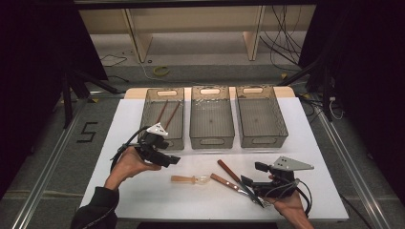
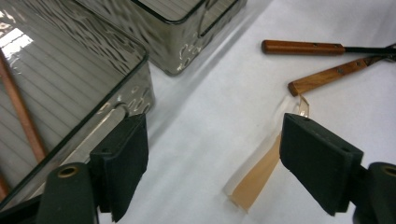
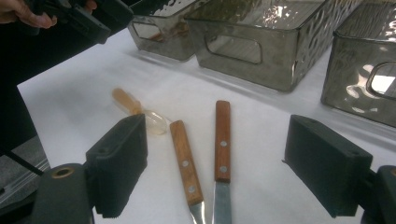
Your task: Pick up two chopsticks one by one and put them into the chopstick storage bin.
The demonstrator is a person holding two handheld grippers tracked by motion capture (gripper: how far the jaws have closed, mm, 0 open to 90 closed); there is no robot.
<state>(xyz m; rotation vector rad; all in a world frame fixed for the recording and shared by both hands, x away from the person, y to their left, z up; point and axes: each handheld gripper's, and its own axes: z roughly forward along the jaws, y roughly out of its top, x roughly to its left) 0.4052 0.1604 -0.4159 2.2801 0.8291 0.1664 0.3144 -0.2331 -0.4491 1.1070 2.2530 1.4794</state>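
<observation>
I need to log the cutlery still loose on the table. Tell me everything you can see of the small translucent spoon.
The spoon looks like plastic: a flat, amber-tinted handle and a clear, nearly colourless bowl. It lies flat on the white table, in front of the bins, handle toward the left gripper and bowl toward the wooden-handled knives. In the right gripper view its bowl lies close beside one knife handle; whether they touch I cannot tell. No fingers touch it. It looks whole.
</observation>
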